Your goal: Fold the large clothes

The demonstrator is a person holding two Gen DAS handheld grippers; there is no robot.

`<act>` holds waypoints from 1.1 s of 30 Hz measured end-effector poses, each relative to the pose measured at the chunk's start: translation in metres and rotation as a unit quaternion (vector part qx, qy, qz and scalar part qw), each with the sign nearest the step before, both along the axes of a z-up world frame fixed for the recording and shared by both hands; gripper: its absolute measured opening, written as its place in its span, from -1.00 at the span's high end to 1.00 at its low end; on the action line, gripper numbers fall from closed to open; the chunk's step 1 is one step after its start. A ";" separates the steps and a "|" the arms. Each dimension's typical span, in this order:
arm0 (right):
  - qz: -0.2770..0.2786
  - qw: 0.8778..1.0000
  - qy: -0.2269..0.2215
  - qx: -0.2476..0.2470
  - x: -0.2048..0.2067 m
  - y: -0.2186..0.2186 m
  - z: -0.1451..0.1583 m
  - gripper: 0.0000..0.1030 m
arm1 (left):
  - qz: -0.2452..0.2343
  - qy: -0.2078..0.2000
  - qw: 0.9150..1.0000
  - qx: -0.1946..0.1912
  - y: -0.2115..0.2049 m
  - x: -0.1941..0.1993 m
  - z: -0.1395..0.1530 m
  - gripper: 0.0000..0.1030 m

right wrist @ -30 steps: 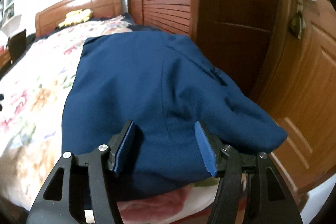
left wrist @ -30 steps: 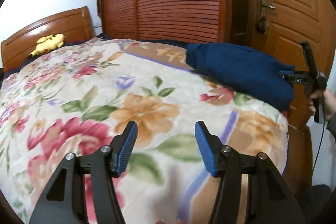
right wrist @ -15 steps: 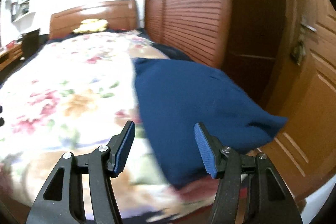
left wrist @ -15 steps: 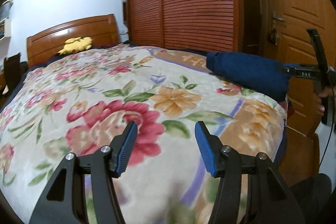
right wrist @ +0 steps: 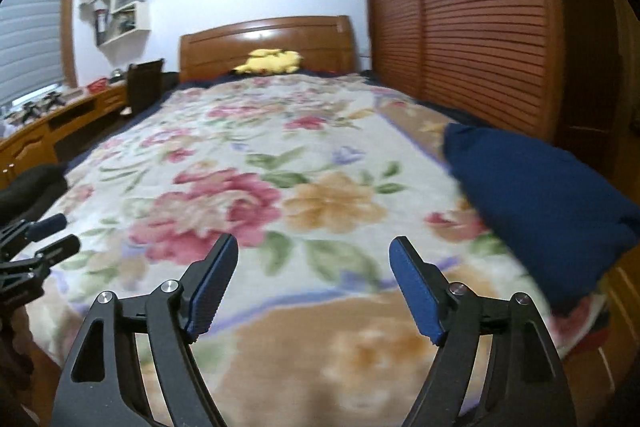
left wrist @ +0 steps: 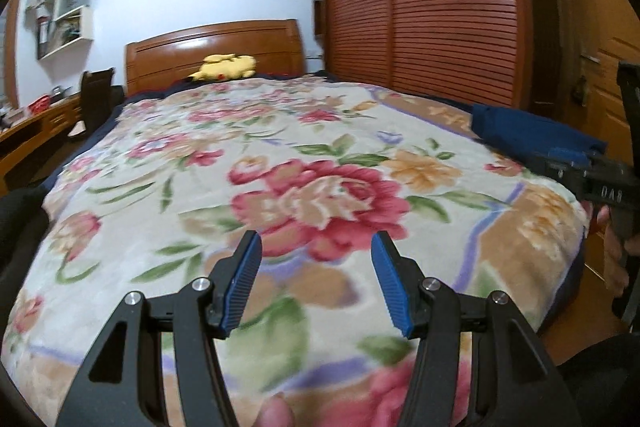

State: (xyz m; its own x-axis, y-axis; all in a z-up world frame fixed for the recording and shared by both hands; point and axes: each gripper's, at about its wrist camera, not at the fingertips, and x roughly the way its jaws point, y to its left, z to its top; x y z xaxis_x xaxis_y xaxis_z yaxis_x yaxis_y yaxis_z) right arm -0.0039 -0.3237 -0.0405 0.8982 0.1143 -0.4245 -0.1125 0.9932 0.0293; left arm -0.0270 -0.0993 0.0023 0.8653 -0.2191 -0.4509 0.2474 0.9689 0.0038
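Note:
A folded navy garment [right wrist: 544, 187] lies at the right near corner of the bed, also seen at the right as the navy garment [left wrist: 532, 135] in the left wrist view. My right gripper [right wrist: 314, 251] hovers over the floral blanket [right wrist: 280, 155] left of the garment, its jaws opening with nothing between them. My left gripper [left wrist: 316, 247] stands open above a red flower on the blanket [left wrist: 280, 155], empty. The right gripper [left wrist: 576, 163] shows from the side at the right edge of the left wrist view, close to the garment. The left gripper [right wrist: 56, 233] appears at the far left of the right wrist view.
A wooden headboard [left wrist: 212, 47] and a yellow plush toy [left wrist: 226, 67] stand at the far end. A louvred wardrobe [left wrist: 432, 7] and a door run along the right. A desk [right wrist: 52, 123] and chair [right wrist: 144, 83] sit left of the bed.
Both grippers swung left and away from the navy garment, which now lies off to the right. The right jaws have spread wider. The left jaws look the same.

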 end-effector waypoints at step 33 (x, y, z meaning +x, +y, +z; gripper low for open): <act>0.079 0.994 -0.073 -0.016 0.003 0.132 -0.012 -0.55 | 0.106 -0.043 0.993 -0.022 0.065 -0.011 0.009 -0.09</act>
State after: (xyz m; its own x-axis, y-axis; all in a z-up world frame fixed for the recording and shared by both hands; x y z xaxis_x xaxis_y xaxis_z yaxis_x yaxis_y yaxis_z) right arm -0.0008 -0.1918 -0.0524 0.9224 0.2476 -0.2963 -0.2680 0.9630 -0.0293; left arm -0.0381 -0.0338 0.0118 0.9290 -0.0467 -0.3672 0.0390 0.9988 -0.0283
